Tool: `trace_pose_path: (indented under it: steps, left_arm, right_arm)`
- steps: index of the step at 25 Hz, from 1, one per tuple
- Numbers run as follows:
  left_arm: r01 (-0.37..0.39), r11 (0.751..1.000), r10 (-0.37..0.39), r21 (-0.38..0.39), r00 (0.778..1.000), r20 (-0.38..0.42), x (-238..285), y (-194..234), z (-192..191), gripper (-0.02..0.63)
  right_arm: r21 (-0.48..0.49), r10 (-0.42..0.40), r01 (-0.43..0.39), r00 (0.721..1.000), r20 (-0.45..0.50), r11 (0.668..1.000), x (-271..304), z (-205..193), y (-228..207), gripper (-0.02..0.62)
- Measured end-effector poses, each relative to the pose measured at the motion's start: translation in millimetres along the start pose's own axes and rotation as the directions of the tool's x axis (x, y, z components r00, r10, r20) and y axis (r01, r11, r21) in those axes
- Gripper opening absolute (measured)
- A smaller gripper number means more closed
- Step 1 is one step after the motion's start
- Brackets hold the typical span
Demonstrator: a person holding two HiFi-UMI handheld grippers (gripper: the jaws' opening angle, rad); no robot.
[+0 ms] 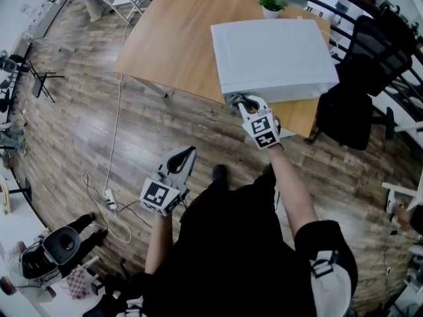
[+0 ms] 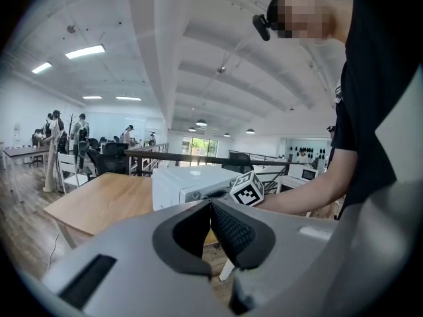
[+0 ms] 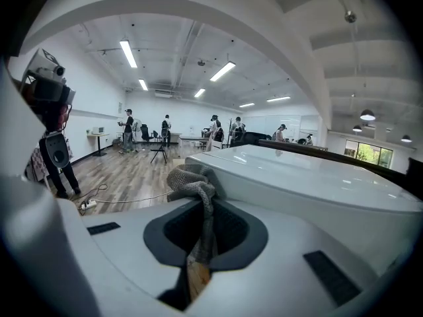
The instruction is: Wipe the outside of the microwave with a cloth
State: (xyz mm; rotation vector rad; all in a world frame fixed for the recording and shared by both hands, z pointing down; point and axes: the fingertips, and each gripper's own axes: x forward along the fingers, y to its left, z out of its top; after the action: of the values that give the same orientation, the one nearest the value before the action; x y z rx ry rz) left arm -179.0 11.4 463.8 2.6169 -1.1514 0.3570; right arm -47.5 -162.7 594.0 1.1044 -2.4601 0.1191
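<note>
A white microwave (image 1: 274,58) stands on the wooden table (image 1: 172,38), near its front edge. My right gripper (image 1: 242,102) is shut on a grey knitted cloth (image 1: 234,99) and holds it at the microwave's near lower-left corner. In the right gripper view the bunched cloth (image 3: 190,185) sticks out between the jaws of the right gripper (image 3: 201,207), touching the edge of the microwave (image 3: 310,183). My left gripper (image 1: 191,152) hangs over the floor, away from the table, jaws shut with nothing in them. The left gripper (image 2: 211,205) faces the microwave (image 2: 188,182).
A small potted plant (image 1: 271,4) stands behind the microwave. A black office chair (image 1: 360,78) is at the table's right. A white cable and power strip (image 1: 110,197) lie on the wooden floor at the left. A tripod (image 1: 39,78) stands far left.
</note>
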Motion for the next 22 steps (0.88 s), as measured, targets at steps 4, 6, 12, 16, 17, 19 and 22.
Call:
trace_pose_path:
  steps: [4,6,12,16,17,19,22]
  left_arm:
    - [0.017,1.0,-0.017,0.002,1.0,0.002,6.6,-5.2,2.3,0.003]
    - [0.027,1.0,-0.027,0.005,1.0,0.004,11.6,-8.2,3.2,0.003]
    - [0.055,0.998,-0.055,0.009,0.998,-0.002,24.8,-15.6,7.6,0.003]
    - [0.073,0.997,-0.073,0.014,0.997,-0.005,33.6,-20.0,9.1,0.003]
    - [0.077,0.997,-0.077,0.015,0.997,-0.006,35.3,-20.8,9.3,0.003]
    - [0.084,0.996,-0.084,0.019,0.996,-0.005,39.1,-21.7,10.4,0.003]
    - [0.097,0.995,-0.097,0.017,0.995,-0.006,46.9,-24.3,13.1,0.003]
  right_arm:
    - [0.007,-0.028,0.028,1.0,-0.003,1.0,-9.4,-4.1,-13.7,0.017]
    - [0.017,-0.042,0.042,0.999,-0.003,0.999,-14.5,-6.6,-21.7,0.017]
    - [0.036,-0.079,0.079,0.997,-0.006,0.996,-27.6,-14.0,-43.5,0.017]
    - [0.045,-0.104,0.105,0.994,-0.011,0.993,-35.8,-20.6,-59.4,0.017]
    - [0.051,-0.111,0.111,0.994,-0.012,0.992,-38.2,-22.3,-63.2,0.017]
    - [0.061,-0.125,0.126,0.992,-0.015,0.99,-43.3,-25.3,-71.4,0.017]
    - [0.071,-0.149,0.151,0.989,-0.022,0.986,-51.6,-29.6,-85.5,0.017]
